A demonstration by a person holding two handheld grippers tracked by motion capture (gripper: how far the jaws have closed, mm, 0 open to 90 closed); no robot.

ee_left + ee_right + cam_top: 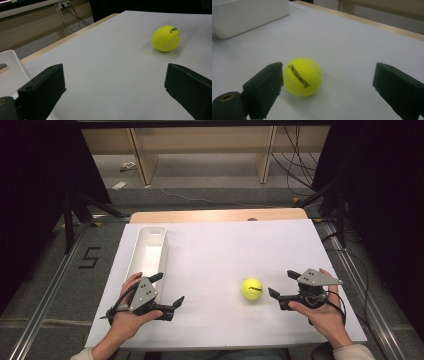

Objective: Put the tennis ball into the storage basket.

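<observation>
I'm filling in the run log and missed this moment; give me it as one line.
right tool: open, beside tennis ball, not gripping | left tool: open, nothing held, near white bin | ball on table

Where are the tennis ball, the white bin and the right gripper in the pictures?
tennis ball (252, 289): high view, middle of its yellow felt.
white bin (161, 251): high view, its right wall.
right gripper (282, 284): high view, midway between its open jaw tips.

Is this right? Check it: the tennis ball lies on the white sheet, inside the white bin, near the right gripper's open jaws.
Not inside: the high view shows the tennis ball lying on the white sheet, apart from the white bin. It is near the open right gripper.
</observation>
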